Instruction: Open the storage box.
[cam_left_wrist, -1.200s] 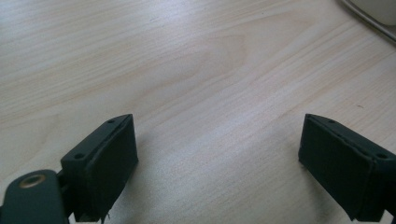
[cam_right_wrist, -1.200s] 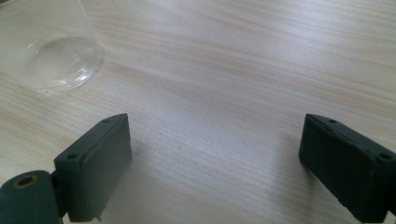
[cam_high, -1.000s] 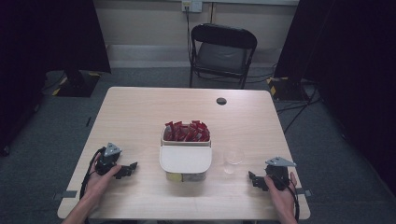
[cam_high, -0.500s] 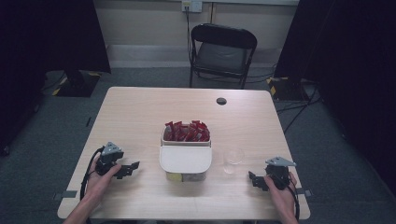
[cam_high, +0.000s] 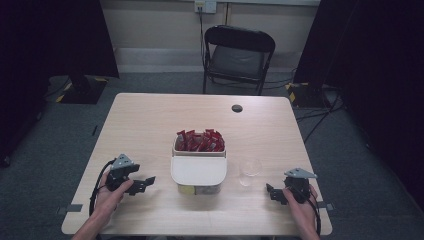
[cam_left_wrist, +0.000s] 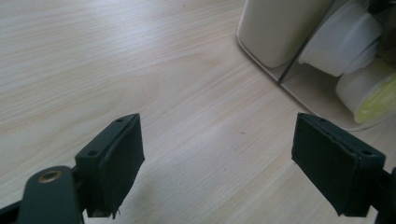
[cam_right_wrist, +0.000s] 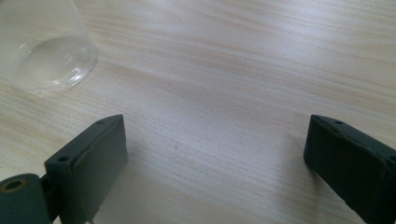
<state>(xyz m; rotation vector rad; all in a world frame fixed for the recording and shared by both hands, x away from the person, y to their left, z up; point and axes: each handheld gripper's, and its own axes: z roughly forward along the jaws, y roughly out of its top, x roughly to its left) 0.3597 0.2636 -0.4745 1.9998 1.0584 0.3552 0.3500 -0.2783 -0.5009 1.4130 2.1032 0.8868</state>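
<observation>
Your left gripper (cam_high: 145, 183) rests on the counter (cam_high: 150, 125) at the near left with its jaws wide apart and nothing between them; your right gripper (cam_high: 272, 192) rests at the near right, likewise spread and empty. The clear plastic cup (cam_high: 249, 170) stands upright just right of the white container (cam_high: 198, 172), between it and your right gripper, and is the nearest thing to that gripper. Judge the cup as very light, thin-walled and slick: it will likely buckle under a hard squeeze and tip or skate if nudged. Take it across the mid wall, square on, with gentle closure. The container holds red packets (cam_high: 200, 141) in its far compartment; the near part appears lidded, and looks stiffer and heavier.
</observation>
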